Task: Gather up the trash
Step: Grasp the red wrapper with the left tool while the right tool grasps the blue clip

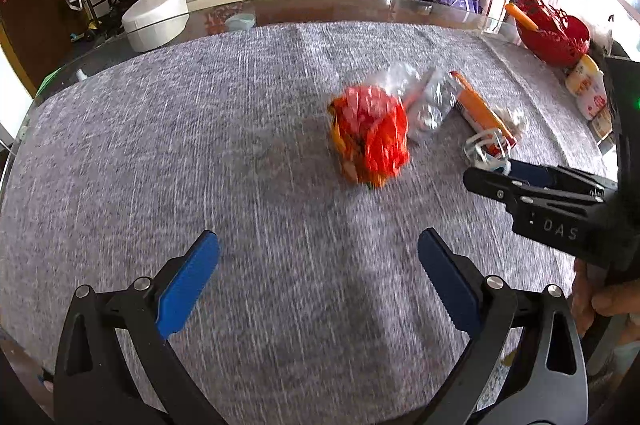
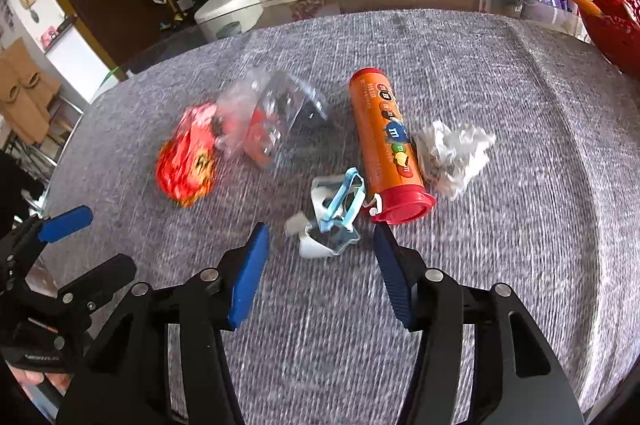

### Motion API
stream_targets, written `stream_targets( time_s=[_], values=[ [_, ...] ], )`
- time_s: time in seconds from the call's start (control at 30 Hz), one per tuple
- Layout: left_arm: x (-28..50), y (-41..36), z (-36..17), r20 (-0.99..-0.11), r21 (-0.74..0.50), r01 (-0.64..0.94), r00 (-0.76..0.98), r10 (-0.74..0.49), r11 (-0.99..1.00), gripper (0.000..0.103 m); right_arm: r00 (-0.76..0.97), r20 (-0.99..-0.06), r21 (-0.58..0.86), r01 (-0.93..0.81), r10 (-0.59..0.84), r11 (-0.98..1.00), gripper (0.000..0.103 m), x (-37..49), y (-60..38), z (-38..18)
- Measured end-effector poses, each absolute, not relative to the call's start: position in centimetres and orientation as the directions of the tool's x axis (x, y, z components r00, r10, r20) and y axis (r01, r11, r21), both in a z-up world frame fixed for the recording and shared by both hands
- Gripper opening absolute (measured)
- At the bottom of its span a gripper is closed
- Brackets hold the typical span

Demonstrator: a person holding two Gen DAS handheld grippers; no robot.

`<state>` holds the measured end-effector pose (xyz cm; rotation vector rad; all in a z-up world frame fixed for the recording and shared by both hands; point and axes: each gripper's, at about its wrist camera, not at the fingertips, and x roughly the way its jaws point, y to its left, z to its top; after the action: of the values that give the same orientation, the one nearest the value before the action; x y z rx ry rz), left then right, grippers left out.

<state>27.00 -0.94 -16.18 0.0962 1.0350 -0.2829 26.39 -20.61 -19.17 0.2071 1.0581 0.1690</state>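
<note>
Right tool [image 2: 320, 281] is angled down at the grey-covered desk [image 2: 520, 265], and the thing directly ahead of its blue pads is that small crumpled scrap of pale blue and white plastic [image 2: 332, 225]. It lies just off the tips, a touch beyond them and roughly centred in the gap. The jaws stand partly apart with nothing pressed between them, so no grip yet. Immediately to the scrap's right sits the orange candy tube [image 2: 386, 145], lying on its side with the red cap end toward the tool and its long axis running away from it; the two look to be touching or nearly so. Beyond the tube, a wad of white paper [image 2: 456, 153].

Left tool [image 1: 318, 273] is spread wide and empty, aimed at the red-orange wrapper [image 1: 370, 137], which lies further off its tips than the scrap lies from the right tool's. Clear crinkled plastic [image 1: 424, 97] sits right behind the wrapper.

So the right side is the nearer one. My read: a short push forward and down takes the scrap, provided the right-hand pad clears that red cap.
</note>
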Motion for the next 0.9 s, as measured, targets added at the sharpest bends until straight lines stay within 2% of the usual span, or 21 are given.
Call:
stream_targets(
  time_s=[0.1,0.2,0.27,0.47,0.57,0.9],
  values=[
    [28.2,-1.5,-15.9,-0.852,-0.063,0.282,0.485,-0.199,0.957,0.093,0.481,-0.844,0.251,-0.036,0.237,0.967,0.049,26.9,-21.0,-19.2],
    [29.5,-2.2,-15.6,-0.845,-0.072,0.288,0.491,-0.212,0.955,0.091,0.483,-0.843,0.252,-0.031,0.235,0.967,0.04,27.0,-21.3,-19.1],
    [30.3,-2.7,-15.8,-0.844,-0.078,0.295,0.49,-0.221,0.952,0.087,0.486,-0.844,0.243,-0.03,0.227,0.969,0.028,27.0,-21.8,-19.1],
    [32.1,-4.4,-17.2,-0.858,-0.117,0.328,0.441,-0.262,0.937,0.061,0.494,-0.84,0.229,-0.051,0.224,0.972,0.021,27.1,-22.1,-19.3],
    [32.2,-5.0,-18.2,-0.865,-0.143,0.345,0.411,-0.287,0.928,0.042,0.497,-0.839,0.22,-0.067,0.224,0.973,0.02,26.5,-22.0,-19.3],
    [29.1,-4.4,-16.0,-0.843,-0.116,0.338,0.464,-0.273,0.934,0.039,0.518,-0.824,0.216,-0.088,0.23,0.972,0.019,23.4,-22.5,-17.3]
  ],
)
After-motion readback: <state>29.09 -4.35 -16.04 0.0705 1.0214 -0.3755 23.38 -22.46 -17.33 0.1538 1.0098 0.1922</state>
